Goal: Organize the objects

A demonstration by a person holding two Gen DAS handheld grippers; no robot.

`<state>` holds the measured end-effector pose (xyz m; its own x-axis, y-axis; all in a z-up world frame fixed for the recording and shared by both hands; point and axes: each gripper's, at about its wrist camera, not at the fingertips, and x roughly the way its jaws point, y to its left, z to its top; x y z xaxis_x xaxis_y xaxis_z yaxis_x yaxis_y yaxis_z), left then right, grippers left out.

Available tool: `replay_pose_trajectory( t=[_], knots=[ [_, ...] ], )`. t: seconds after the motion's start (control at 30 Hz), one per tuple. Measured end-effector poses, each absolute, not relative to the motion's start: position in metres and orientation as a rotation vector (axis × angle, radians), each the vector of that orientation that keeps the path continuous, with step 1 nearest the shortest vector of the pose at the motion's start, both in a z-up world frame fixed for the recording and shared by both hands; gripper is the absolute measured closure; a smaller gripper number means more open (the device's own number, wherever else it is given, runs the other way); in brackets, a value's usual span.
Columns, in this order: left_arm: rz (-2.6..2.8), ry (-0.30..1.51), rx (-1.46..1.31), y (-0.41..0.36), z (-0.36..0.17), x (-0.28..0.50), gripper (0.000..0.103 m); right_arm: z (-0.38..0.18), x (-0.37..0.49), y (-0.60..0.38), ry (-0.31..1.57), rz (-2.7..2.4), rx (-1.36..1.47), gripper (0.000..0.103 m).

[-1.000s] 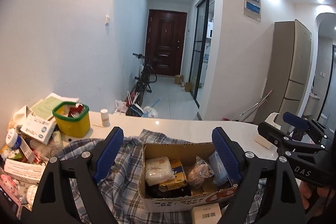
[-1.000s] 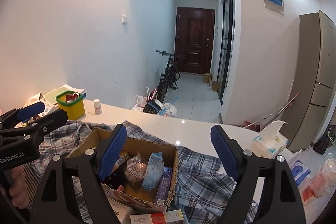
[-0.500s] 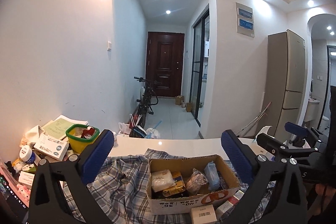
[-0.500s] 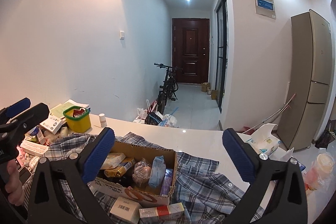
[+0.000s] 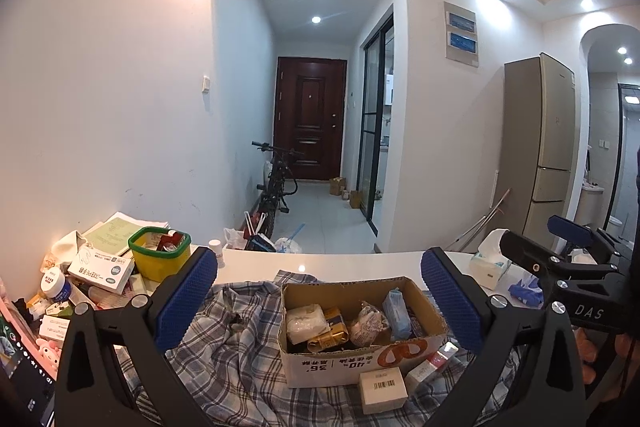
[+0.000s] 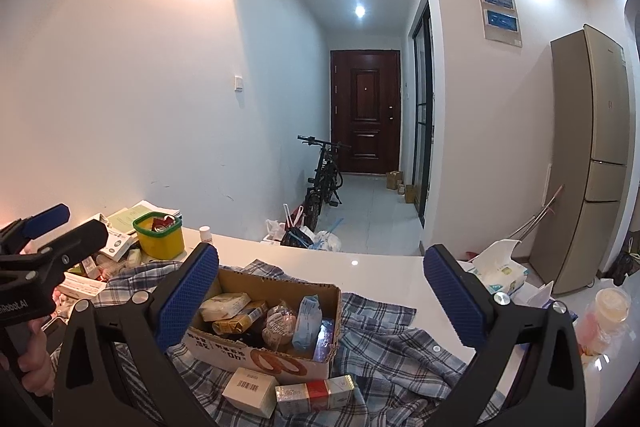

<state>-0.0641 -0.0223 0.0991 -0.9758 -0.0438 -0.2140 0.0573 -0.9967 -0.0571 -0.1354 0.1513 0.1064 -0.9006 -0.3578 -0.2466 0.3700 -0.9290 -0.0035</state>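
An open cardboard box (image 5: 356, 359) (image 6: 224, 281) holding several packets rests on a blue plaid shirt (image 5: 236, 355) (image 6: 384, 343) on the white table. Small boxes lie in front of it: a white barcode box (image 5: 382, 389) (image 6: 250, 391) and a red and white carton (image 6: 316, 393). My left gripper (image 5: 320, 301) is open and empty, held above and before the cardboard box. My right gripper (image 6: 320, 297) is open and empty, held likewise to the right. Each gripper shows at the edge of the other's view.
At the left stand a yellow tub with a green rim (image 5: 159, 259) (image 6: 160, 239), a white pill bottle (image 5: 216, 251), medicine boxes and papers (image 5: 100, 267). A tissue pack (image 5: 490, 267) (image 6: 500, 273) and plastic cup (image 6: 608, 311) sit at the right. The far table edge (image 6: 360, 259) drops to the hallway floor.
Both grippers have drawn back and up from the box, so it looks smaller and lower. Both jaws have opened wider.
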Motion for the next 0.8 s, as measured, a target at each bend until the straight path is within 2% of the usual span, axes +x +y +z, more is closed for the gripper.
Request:
replay_pose_trajectory(
  t=[0.1,0.4,0.8],
  knots=[
    [-3.051,0.063,0.299,-0.017,0.091,-0.054,0.000,0.102,-0.130,0.152,0.079,-2.743,0.345,0.001],
    [-3.097,0.112,0.344,-0.012,0.074,-0.039,0.000,0.089,-0.110,0.161,0.079,-2.760,0.322,0.001],
    [-3.071,0.113,0.549,-0.007,0.022,-0.043,0.000,0.062,-0.111,0.180,0.043,-2.770,0.427,0.001]
  ],
)
